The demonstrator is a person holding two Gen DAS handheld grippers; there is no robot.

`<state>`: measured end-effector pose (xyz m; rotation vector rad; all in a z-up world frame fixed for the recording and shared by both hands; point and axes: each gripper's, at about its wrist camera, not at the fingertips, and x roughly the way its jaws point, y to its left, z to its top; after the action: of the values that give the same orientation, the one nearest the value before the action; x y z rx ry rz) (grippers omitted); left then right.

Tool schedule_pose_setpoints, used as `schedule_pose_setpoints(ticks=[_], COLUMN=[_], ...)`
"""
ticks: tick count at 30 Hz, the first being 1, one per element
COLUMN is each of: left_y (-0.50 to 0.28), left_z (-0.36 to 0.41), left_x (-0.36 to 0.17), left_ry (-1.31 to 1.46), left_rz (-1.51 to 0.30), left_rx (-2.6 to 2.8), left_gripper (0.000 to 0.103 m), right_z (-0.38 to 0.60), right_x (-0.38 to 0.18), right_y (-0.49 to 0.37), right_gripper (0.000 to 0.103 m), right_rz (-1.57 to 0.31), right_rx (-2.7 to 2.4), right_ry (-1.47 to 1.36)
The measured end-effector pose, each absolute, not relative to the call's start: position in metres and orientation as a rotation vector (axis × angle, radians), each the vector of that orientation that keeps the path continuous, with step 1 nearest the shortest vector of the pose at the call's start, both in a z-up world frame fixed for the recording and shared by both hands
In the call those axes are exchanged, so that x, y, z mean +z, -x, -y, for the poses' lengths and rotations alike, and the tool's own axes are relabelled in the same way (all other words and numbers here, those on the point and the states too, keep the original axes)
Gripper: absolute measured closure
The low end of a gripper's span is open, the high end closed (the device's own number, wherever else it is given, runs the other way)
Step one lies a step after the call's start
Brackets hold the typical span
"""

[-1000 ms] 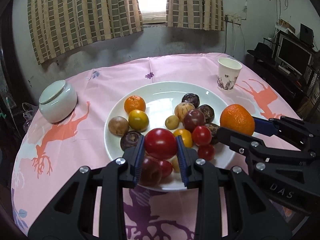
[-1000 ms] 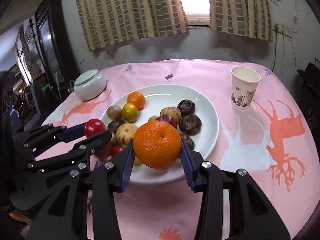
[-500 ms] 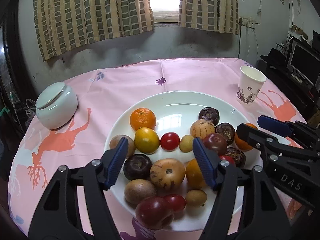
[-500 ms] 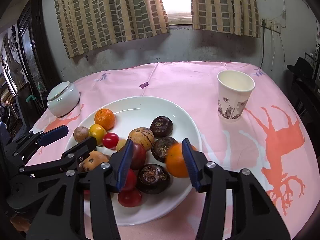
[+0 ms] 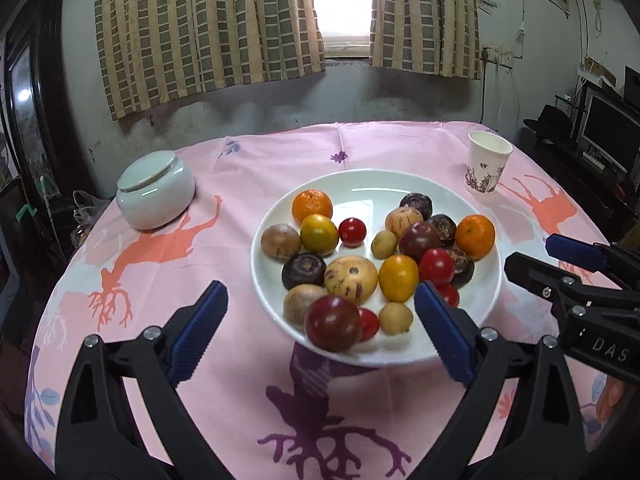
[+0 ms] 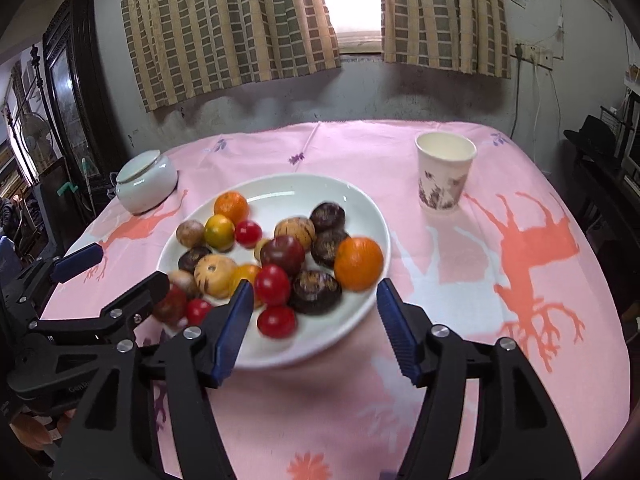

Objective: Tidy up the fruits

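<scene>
A white plate (image 5: 372, 194) (image 6: 288, 192) on the pink tablecloth holds several fruits: oranges, tomatoes, dark purple and tan ones. A small red tomato (image 5: 352, 232) (image 6: 248, 233) lies near the plate's middle. An orange (image 5: 475, 236) (image 6: 358, 258) rests at its right rim. My left gripper (image 5: 320, 288) (image 6: 128, 266) hovers at the plate's near edge, its jaws opening wide and touching nothing. My right gripper (image 6: 315, 285) (image 5: 536, 252) stands at the near right of the plate. Its jaws are opening too, and its pads press on no fruit.
A white lidded jar (image 5: 154, 194) (image 6: 146, 184) sits left of the plate. A paper cup (image 5: 486, 168) (image 6: 444, 174) stands at the back right. A dark cabinet (image 6: 76, 80) is beyond the table's left edge, a monitor (image 5: 608, 136) beyond the right.
The left gripper let go of the red tomato and the right let go of the orange; both fruits now lie on the plate. Both grippers pulled back and spread their jaws.
</scene>
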<state>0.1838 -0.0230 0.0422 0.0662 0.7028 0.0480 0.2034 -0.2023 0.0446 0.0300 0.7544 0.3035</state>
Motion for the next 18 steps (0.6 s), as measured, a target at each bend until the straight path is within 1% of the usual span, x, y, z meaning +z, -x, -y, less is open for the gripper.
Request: schedule_pose_setpoints(ticks=[6, 8, 18], left_y=[-0.138, -0.123, -0.08], left_z=[0.023, 0.024, 0.028], left_x=[0.034, 0.032, 0.035], left_ry=[-0.04, -0.034, -0.035], left_rz=[-0.716, -0.72, -0.717], left_rx=[0.054, 0.054, 0.085], left_gripper=[0.006, 0.002, 0.002], right_z=[0.207, 0.209, 0.209], right_x=[0.04, 0.039, 0.037], right_y=[-0.156, -0.142, -0.097], right_gripper=[0.038, 0.038, 0.037], right_rz=[-0.75, -0.741, -0.719], right_rx=[0.297, 0.286, 0.257], right_ry=[0.013, 0.029, 0.059])
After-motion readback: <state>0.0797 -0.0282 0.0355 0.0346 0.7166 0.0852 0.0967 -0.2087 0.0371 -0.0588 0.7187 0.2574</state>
